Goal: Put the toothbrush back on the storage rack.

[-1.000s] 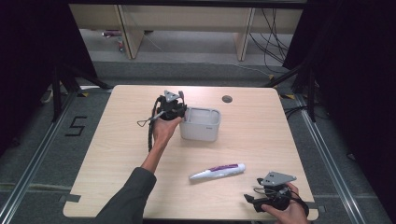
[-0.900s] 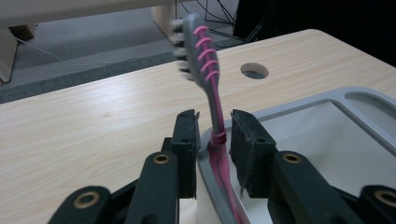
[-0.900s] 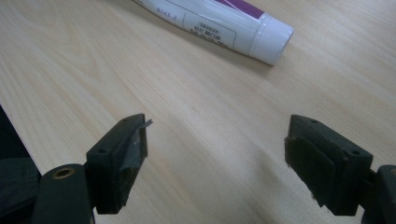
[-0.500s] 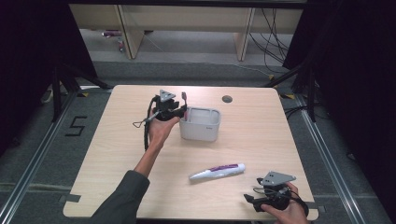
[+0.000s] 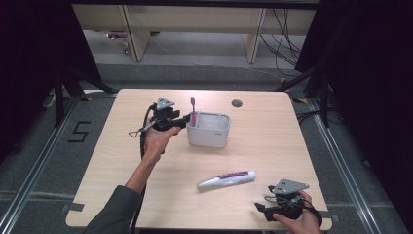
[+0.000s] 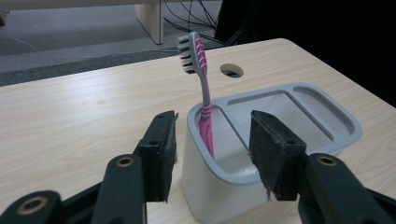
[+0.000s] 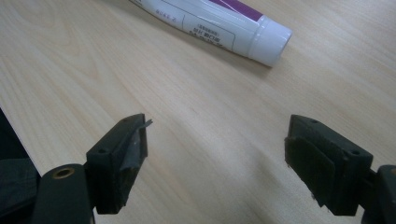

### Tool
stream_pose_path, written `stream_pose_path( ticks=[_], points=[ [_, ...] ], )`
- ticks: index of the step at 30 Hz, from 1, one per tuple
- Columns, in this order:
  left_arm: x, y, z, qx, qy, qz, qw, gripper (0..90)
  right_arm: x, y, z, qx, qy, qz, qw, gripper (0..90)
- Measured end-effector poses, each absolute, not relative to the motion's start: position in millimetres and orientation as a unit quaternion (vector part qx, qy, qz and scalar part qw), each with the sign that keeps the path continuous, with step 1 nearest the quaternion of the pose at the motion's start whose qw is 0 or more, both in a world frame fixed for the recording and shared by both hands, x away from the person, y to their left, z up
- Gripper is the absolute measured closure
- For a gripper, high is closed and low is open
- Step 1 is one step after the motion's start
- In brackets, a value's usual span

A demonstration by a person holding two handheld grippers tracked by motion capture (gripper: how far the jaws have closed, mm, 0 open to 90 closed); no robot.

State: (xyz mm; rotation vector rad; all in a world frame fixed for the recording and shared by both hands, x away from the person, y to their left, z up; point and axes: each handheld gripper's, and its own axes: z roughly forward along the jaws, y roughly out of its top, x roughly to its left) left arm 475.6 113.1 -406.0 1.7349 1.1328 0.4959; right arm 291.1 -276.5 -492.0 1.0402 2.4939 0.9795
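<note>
I see the light wooden tabletop (image 5: 122, 161) under both of my tools, with a round cable hole (image 5: 237, 103) at about 12 o'clock near its far edge. Just short of that hole, a little toward 11 o'clock from the middle, stands the grey-rimmed white toothbrush holder (image 5: 209, 130), its top divided into compartments. At about 5 o'clock from the holder, well apart from it, the white and purple toothpaste tube (image 5: 227, 179) lies flat on its side. In the right tool view its white cap end (image 7: 271, 44) lies beyond the open jaws, touching neither.

My left tool (image 5: 181, 123) sits at 9 o'clock of the holder, just beside its wall. In the left tool view (image 6: 212, 154) its jaws stand apart, straddling the near corner of the holder and clamped on nothing. My right tool (image 5: 263, 210) rests at about 5 o'clock near the tabletop's near edge, its jaws wide apart with bare wood between them (image 7: 215, 154).

The pink toothbrush (image 6: 201, 93) stands in the holder's end compartment nearest my left tool, handle down, bristles up and leaning slightly, touched by neither jaw.
</note>
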Motion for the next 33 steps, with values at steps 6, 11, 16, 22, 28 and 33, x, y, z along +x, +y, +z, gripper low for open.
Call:
stream_pose_path(
  ticks=[6,11,16,22,28,33],
  points=[
    [463,126,-408,0.712,0.467,0.188,0.488,42.7,291,-278,-492,0.362,0.86,0.335,0.134,21.8],
    [450,136,-410,0.714,0.463,0.18,0.493,36.8,290,-277,-491,0.366,0.859,0.334,0.129,21.9],
    [437,144,-416,0.717,0.464,0.167,0.493,32.2,291,-278,-492,0.363,0.86,0.334,0.133,21.9],
    [421,155,-423,0.716,0.463,0.159,0.498,28.4,291,-277,-492,0.367,0.858,0.335,0.13,21.9],
    [406,167,-427,0.716,0.45,0.149,0.512,20.5,291,-278,-492,0.364,0.859,0.333,0.136,21.9],
    [393,176,-430,0.719,0.447,0.146,0.511,17.9,291,-278,-493,0.364,0.857,0.337,0.138,21.9]
  ],
)
